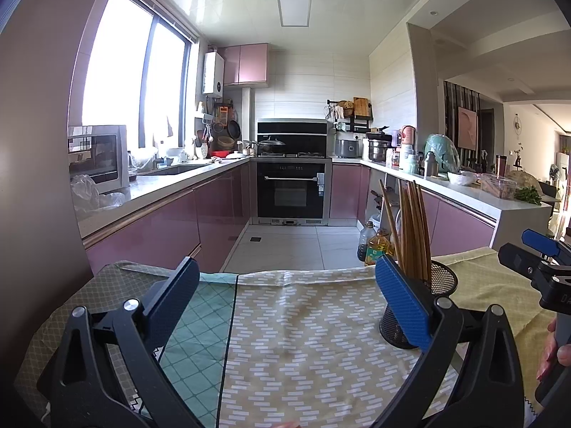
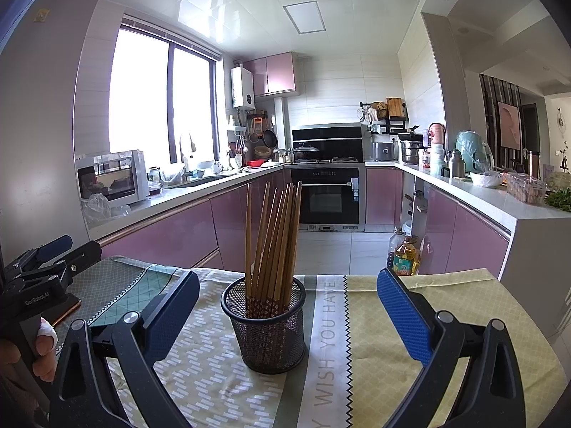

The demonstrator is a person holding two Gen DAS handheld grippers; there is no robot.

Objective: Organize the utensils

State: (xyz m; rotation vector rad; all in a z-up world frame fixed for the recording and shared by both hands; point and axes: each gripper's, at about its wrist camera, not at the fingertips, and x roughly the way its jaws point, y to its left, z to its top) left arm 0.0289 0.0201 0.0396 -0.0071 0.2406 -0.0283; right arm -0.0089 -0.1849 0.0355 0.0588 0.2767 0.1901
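Observation:
A black mesh holder stands on the patterned tablecloth with several wooden chopsticks upright in it. My right gripper is open and empty, its blue pads on either side of the holder and slightly behind it. My left gripper is open and empty over the cloth, with the holder and chopsticks just beyond its right finger. The left gripper also shows in the right wrist view at the left edge, and the right gripper in the left wrist view at the right edge.
The table is covered by overlapping placemats. Beyond its far edge lie the kitchen floor, pink cabinets, an oven and oil bottles. A phone-like flat object lies at the table's left.

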